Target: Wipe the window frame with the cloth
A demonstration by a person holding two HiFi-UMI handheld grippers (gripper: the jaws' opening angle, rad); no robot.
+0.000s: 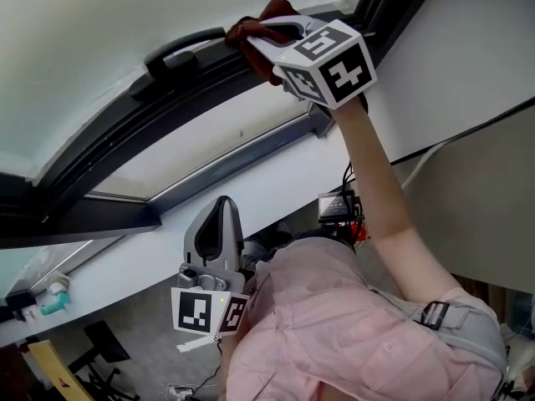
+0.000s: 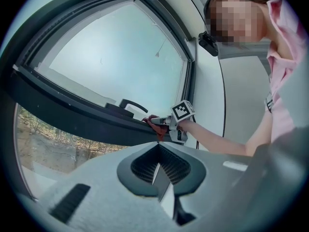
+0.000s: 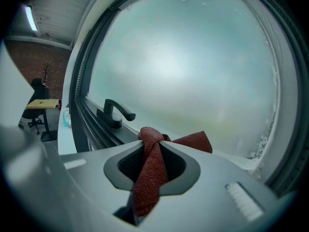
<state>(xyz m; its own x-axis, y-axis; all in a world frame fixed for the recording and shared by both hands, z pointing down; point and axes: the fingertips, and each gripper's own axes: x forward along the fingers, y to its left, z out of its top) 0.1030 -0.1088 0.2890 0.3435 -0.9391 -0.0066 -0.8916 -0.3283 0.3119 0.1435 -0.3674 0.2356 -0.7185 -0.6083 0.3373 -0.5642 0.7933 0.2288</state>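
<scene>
The cloth [image 3: 193, 141] is showing a coarse, rust-red woven texture. The window frame [image 1: 100, 167] is looking dark, smooth and matt, its handle [image 3: 116, 112] slightly glossy black. The pane [image 3: 183, 57] is appearing frosted. The right tongs [image 3: 152, 170] are looking like matt grey plastic.

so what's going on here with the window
A person holds a gripper in each hand and is cleaning a window. The right claw is shut on a dark red cloth and holds it up against the dark window frame, just beside the window handle. The left claw is shut with nothing in it and hangs low near the person's body, taking no part in the wiping.
</scene>
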